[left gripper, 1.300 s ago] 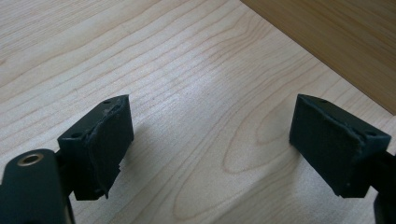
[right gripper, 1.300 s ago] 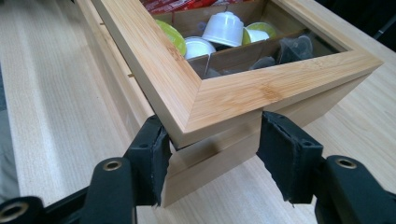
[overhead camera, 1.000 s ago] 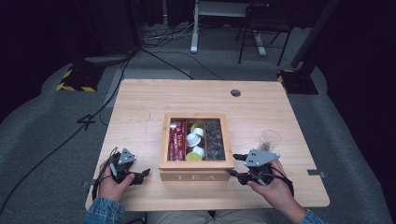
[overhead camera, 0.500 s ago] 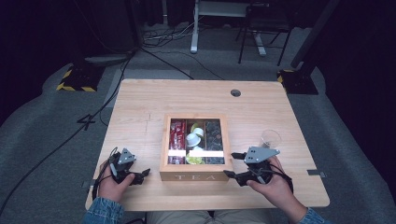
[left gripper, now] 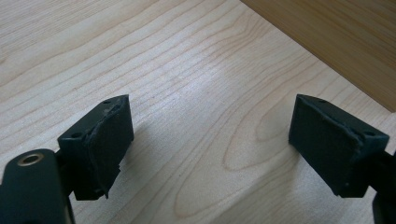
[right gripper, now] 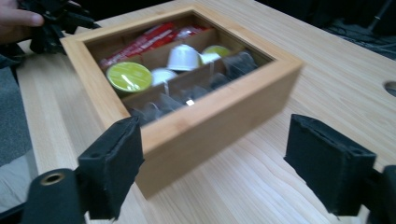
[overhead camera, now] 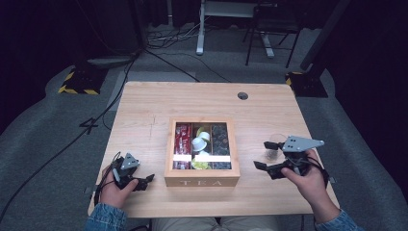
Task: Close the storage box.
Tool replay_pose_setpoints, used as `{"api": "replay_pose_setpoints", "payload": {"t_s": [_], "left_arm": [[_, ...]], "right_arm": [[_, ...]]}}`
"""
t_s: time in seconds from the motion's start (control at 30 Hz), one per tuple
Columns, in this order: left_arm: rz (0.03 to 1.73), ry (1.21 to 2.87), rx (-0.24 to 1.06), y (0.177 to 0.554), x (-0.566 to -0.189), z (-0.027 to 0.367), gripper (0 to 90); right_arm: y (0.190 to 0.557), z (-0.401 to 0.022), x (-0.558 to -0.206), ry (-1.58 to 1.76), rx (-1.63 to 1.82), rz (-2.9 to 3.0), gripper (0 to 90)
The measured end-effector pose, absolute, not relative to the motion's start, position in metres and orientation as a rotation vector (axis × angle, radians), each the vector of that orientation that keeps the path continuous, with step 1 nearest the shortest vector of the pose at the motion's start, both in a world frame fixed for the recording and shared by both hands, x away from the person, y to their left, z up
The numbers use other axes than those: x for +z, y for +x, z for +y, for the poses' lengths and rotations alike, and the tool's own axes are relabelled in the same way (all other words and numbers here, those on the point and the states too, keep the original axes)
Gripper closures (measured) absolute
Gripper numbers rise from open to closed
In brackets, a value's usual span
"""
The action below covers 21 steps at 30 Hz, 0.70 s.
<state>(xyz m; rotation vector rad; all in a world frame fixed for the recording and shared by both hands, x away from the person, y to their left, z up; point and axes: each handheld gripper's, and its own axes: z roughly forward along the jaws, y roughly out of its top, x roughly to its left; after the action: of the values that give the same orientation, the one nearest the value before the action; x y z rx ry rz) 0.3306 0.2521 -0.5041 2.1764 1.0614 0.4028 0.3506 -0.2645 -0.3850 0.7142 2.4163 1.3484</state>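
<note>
The right gripper [overhead camera: 263, 155] stands released, its two black jaws spread wide with nothing between them; they have just been opening, and in the right gripper view [right gripper: 212, 163] they frame bare tabletop with the near corner of the tea box [right gripper: 187, 100] just ahead of them. It hangs off the box's right side, apart from the wood, with a small clear glass cup [overhead camera: 274, 147] just beyond it on the side away from the box; I judge that it has let go of the box and is drawing clear so the lid can rest undisturbed. The left gripper [overhead camera: 146, 179] is also released, jaws wide and empty, lying low on the table [overhead camera: 144, 106] just off the box's left front corner, where the left gripper view [left gripper: 210, 140] shows pale wood grain between its pads and the box's flank at the upper right; it seems parked there simply to stay out of the way. The tea box sits near the middle of the table, toward the person's edge, a square pale-wood case with TEA lettered on its front and a glazed lid that looks closed. Through the pane show three lanes: red sachets on the left, white and yellow-green capsules in the middle, dark wrapped bags on the right.
</note>
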Motion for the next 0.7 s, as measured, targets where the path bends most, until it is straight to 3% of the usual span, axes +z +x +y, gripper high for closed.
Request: {"api": "replay_pose_setpoints", "payload": {"t_s": [0.33,0.7], "left_arm": [[1.056,2.173,0.4,0.331,-0.505,0.253,14.3],[1.049,2.179,0.391,0.333,-0.504,0.253,12.9]], "right_arm": [[0.361,-0.326,-0.386,0.894,1.235,2.358,16.3],[0.371,-0.383,-0.415,1.091,1.139,2.314,20.4]]}}
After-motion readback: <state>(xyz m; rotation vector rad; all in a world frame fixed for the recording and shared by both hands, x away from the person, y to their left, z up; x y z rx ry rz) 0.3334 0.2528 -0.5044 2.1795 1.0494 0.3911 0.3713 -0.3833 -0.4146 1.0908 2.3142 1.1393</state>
